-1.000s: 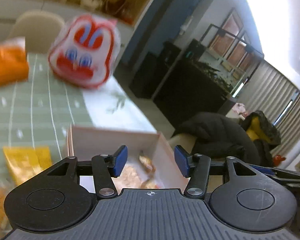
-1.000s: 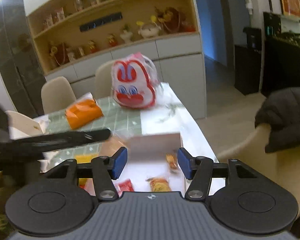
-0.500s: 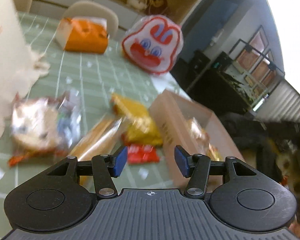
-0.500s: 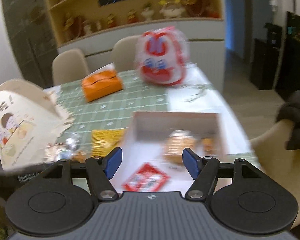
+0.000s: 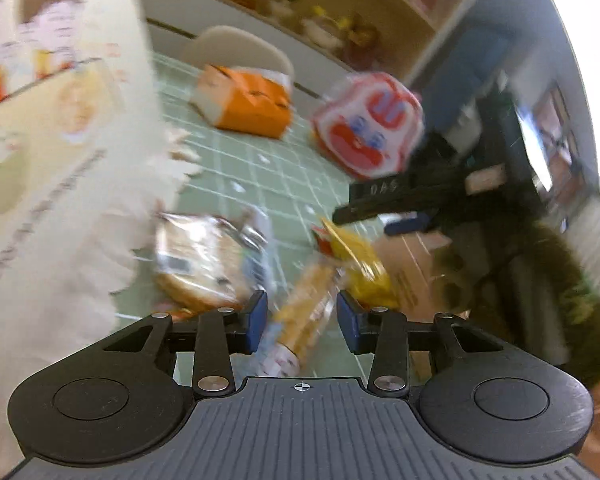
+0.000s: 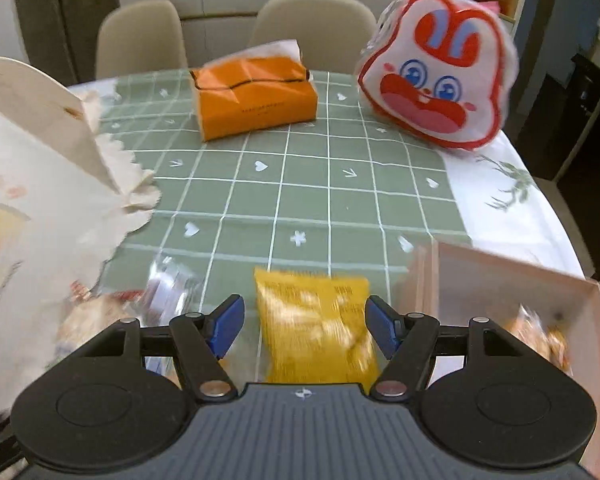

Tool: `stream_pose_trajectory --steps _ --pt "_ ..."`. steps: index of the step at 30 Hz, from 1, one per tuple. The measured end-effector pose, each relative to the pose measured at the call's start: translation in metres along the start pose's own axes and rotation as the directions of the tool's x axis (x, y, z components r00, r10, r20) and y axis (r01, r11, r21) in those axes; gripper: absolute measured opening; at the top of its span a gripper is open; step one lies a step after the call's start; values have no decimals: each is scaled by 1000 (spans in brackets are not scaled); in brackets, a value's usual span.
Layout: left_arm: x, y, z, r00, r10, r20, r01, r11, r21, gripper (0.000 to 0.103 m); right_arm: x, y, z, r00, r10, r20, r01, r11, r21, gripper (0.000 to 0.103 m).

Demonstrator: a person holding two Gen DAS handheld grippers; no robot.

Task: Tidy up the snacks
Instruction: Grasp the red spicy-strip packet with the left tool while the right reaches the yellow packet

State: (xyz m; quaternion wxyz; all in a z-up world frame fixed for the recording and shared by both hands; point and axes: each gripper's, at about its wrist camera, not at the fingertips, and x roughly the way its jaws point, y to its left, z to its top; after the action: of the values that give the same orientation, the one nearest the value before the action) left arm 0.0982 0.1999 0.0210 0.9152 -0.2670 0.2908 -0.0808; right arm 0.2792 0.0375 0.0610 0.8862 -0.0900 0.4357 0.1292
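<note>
Right tongs: apart, empty, poised over yellow packet, packet lying between the fingers. Left tongs: apart, empty, aimed at long packet, a clear-wrapped golden stick lying near the front edge of the surface.

Location of snacks:
- Yellow packet: flat on the green grid cloth, near front edge, just beside the left wall of the box.
- Round cake pack: clear wrap, left of the long packet, against the paper bag.
- Box: at front right corner, open-topped, already containing at least one wrapped snack.
- Tissue pack and rabbit bag: toward far edge, well apart from the tongs.

Handling, as judged:
- Yellow packet: light, soft film, probably air-filled and slippery; contents likely brittle. Grip across the narrow width at mid-body or on a sealed end seam; close gently to avoid crushing.
- Long packet: light, soft; grip across mid-length to prevent sagging.

Blur obscures printing on all packets.
</note>
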Motion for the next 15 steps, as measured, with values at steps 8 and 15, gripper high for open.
stream_pose_trajectory --steps 8,15 --pt "-21 13 12 997 2 81 4 998 -70 43 53 14 11 994 -73 -87 70 997 -35 67" --pt "-21 11 12 997 -24 70 29 997 -67 43 6 34 -36 986 44 -163 -62 992 -109 48"
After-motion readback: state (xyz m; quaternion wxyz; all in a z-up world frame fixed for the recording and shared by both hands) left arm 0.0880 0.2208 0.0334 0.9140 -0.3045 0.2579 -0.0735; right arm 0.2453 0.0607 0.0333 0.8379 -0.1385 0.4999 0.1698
